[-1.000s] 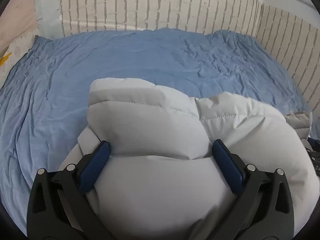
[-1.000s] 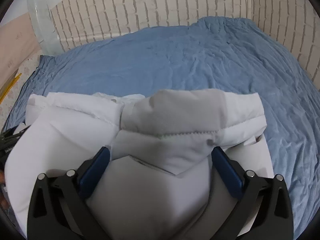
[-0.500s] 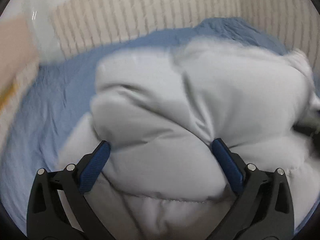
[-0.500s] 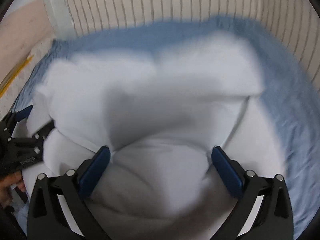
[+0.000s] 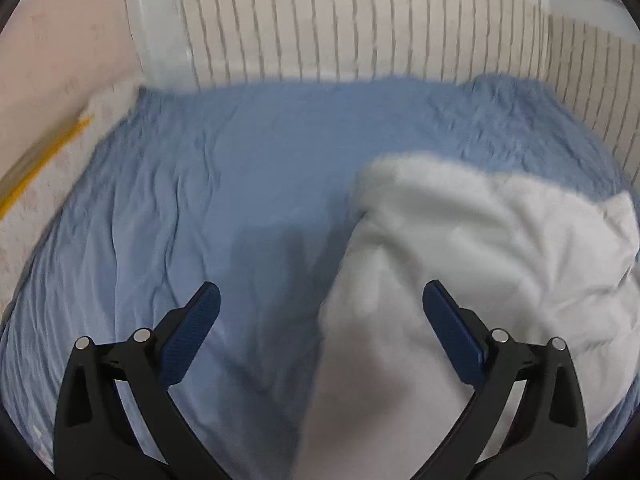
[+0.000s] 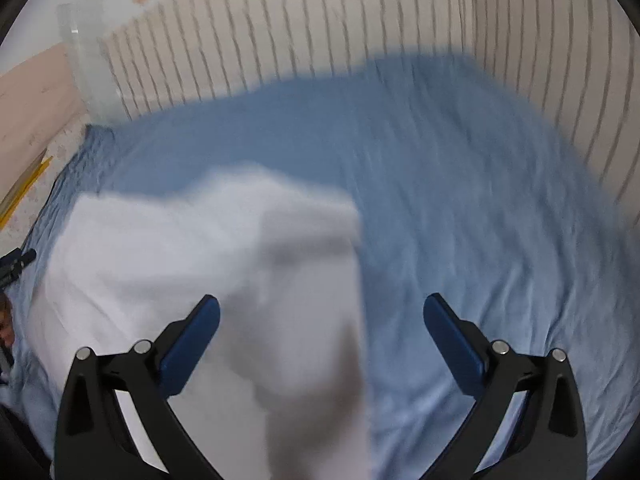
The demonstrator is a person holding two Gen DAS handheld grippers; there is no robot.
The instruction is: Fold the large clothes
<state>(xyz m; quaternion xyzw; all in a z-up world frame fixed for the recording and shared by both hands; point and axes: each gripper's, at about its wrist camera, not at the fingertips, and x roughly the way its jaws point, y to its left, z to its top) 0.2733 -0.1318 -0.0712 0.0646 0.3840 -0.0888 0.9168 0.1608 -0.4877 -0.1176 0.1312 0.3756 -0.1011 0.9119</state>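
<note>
- Both hand-held grippers have let go of the white padded jacket (image 5: 472, 264), which a second ago bulged between their fingers.
- Left hand-held gripper (image 5: 320, 312) now stands wide, nothing clamped; jacket fills the lower right of its frame on the blue bedsheet (image 5: 200, 200).
- Right hand-held gripper (image 6: 320, 316) is likewise wide; jacket (image 6: 208, 264) sits lower left, blurred.

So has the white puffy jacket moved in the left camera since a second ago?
Yes. The white jacket filled the space between the left gripper fingers; now it sits right of centre, baring the blue sheet on the left.
</note>
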